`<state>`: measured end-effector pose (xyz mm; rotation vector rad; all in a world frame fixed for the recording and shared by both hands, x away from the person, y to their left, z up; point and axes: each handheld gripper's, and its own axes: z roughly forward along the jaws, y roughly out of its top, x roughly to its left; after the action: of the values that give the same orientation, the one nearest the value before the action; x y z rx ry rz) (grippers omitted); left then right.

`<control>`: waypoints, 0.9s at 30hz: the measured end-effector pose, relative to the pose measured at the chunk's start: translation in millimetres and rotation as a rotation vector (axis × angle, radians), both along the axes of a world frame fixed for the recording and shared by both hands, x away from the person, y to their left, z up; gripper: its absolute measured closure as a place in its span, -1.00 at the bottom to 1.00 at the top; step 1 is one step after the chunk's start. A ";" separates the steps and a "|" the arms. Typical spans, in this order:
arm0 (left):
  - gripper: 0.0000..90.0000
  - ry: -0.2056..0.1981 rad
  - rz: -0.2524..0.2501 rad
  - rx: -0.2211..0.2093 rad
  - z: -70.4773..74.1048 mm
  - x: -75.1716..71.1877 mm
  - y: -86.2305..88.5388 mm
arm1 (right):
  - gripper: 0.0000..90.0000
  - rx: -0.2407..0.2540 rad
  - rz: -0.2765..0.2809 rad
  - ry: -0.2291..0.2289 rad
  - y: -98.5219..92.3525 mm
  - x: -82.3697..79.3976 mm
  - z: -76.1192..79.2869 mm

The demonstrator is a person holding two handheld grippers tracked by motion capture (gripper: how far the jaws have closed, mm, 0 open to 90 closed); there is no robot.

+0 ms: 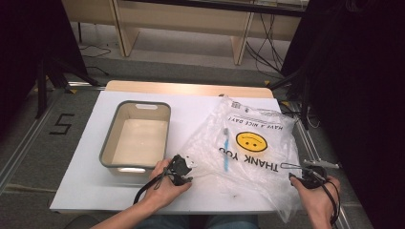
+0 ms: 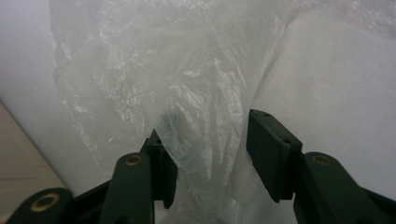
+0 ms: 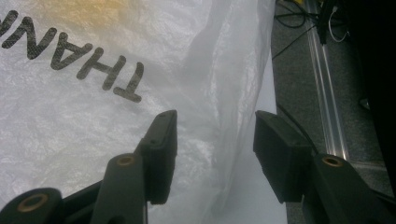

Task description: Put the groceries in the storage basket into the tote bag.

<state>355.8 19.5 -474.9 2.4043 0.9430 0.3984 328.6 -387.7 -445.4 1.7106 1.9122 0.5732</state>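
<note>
High view had the plastic bag (image 1: 248, 143) lying flat on the white table (image 1: 86, 181), right of the grey tub (image 1: 107, 143), with a blue toothbrush (image 1: 226, 150) inside it near the smiley print. Left gripper (image 1: 184, 174) sat at the bag's near left corner, right gripper (image 1: 298, 174) at its near right edge. How would you have grabbed it from there?

Reply: Looked to me like neither one had it yet. Left gripper view showed the left gripper's (image 2: 208, 154) jaws apart with a crumpled fold of the bag (image 2: 187, 84) between them. The film draped over one pad, and there was clear space to the other. Right gripper view was the same story: the right gripper (image 3: 215, 149) was released, with the bag's edge (image 3: 93, 130) running up between the pads, neither one pinching.

OP: So just close both?

Reply: Pretty much, but I'd have pushed each one a bit deeper first so the pads caught a bunched fold and not a single thin layer, since that stuff slips out easily. The right one was close to the table edge where the bag hung over, so I'd have kept it low and square. Then lift both sides evenly, mouth side higher, or the toothbrush could have slid out. Which layer each jaw had, I couldn't tell.
</note>
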 end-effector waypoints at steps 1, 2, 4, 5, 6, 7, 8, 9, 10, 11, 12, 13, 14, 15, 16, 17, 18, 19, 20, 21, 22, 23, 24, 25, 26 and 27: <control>0.25 0.009 -0.002 -0.004 0.2 0.8 0.6 | 0.12 0.000 0.001 0.000 -0.6 -0.2 -0.1; 0.26 0.018 -0.001 -0.009 0.2 1.6 1.1 | 0.12 -0.001 0.003 0.000 -1.0 -0.4 -0.3; 0.33 0.037 0.002 -0.023 0.2 2.6 1.8 | 0.13 0.001 0.000 0.008 -0.7 -0.9 -1.0; 0.36 0.048 0.002 -0.031 0.2 3.1 2.1 | 0.14 0.007 -0.001 0.016 -0.4 -1.2 -1.4; 0.41 0.062 0.003 -0.040 0.3 3.6 2.5 | 0.16 0.012 0.001 0.023 -0.1 -1.5 -1.9; 0.47 0.072 0.004 -0.047 0.4 4.5 3.1 | 0.18 0.020 0.002 0.026 0.2 -1.6 -2.4; 0.49 0.083 0.008 -0.054 0.5 5.3 3.7 | 0.20 0.023 0.003 0.025 0.5 -1.7 -3.1; 0.50 0.093 0.012 -0.059 0.7 6.3 4.3 | 0.23 0.026 0.004 0.032 0.8 -1.9 -3.4; 0.52 0.099 0.018 -0.068 0.6 7.3 4.7 | 0.25 0.031 0.006 0.039 1.1 -1.9 -3.6; 0.54 0.105 0.022 -0.072 0.7 8.1 5.1 | 0.28 0.035 0.007 0.041 1.3 -1.8 -4.1; 0.58 0.104 0.024 -0.074 0.6 8.4 5.2 | 0.31 0.036 0.010 0.046 1.5 -1.8 -4.4; 0.62 0.103 0.024 -0.072 0.7 8.9 5.4 | 0.34 0.036 0.012 0.055 1.6 -1.9 -4.4; 0.66 0.100 0.023 -0.069 0.7 8.9 5.2 | 0.37 0.039 0.010 0.059 1.9 -1.9 -4.5; 0.70 0.102 0.019 -0.064 0.9 8.5 4.8 | 0.42 0.040 0.010 0.060 1.9 -1.9 -4.9; 0.75 0.101 0.016 -0.062 1.0 8.4 4.4 | 0.47 0.038 0.016 0.064 1.5 -1.9 -5.1; 0.78 0.097 0.012 -0.059 0.9 8.1 3.7 | 0.51 0.039 0.018 0.068 1.2 -1.9 -5.2; 0.82 0.097 0.003 -0.055 1.1 7.9 3.0 | 0.54 0.039 0.020 0.072 0.7 -1.9 -5.5; 0.87 0.091 -0.003 -0.049 1.2 7.4 2.2 | 0.57 0.037 0.022 0.079 0.3 -2.1 -5.6; 0.91 0.085 -0.008 -0.044 1.1 6.9 1.4 | 0.61 0.040 0.021 0.084 0.3 -2.0 -6.0; 0.94 0.082 -0.008 -0.042 1.2 6.1 0.4 | 0.66 0.041 0.029 0.086 0.2 -2.0 -6.3; 0.96 0.080 -0.014 -0.034 1.6 5.8 0.0 | 0.70 0.040 0.033 0.091 0.4 -2.1 -6.1; 0.96 0.075 -0.015 -0.031 1.6 5.4 -0.4 | 0.75 0.038 0.039 0.091 0.5 -2.0 -6.0; 0.97 0.073 -0.016 -0.031 1.6 5.2 -0.6 | 0.81 0.036 0.040 0.093 1.1 -2.1 -5.8; 0.97 0.073 -0.017 -0.030 1.7 5.1 -0.6 | 0.85 0.033 0.043 0.093 1.2 -2.0 -5.7; 0.97 0.075 -0.023 -0.028 1.9 5.0 -0.5 | 0.90 0.031 0.043 0.094 1.5 -1.9 -5.5; 0.97 0.077 -0.025 -0.025 2.3 4.8 -0.4 | 0.93 0.026 0.050 0.093 1.3 -1.8 -5.3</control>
<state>360.6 19.1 -472.6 2.4210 0.9448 0.2853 326.7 -386.4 -450.7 1.7380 2.0260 0.5483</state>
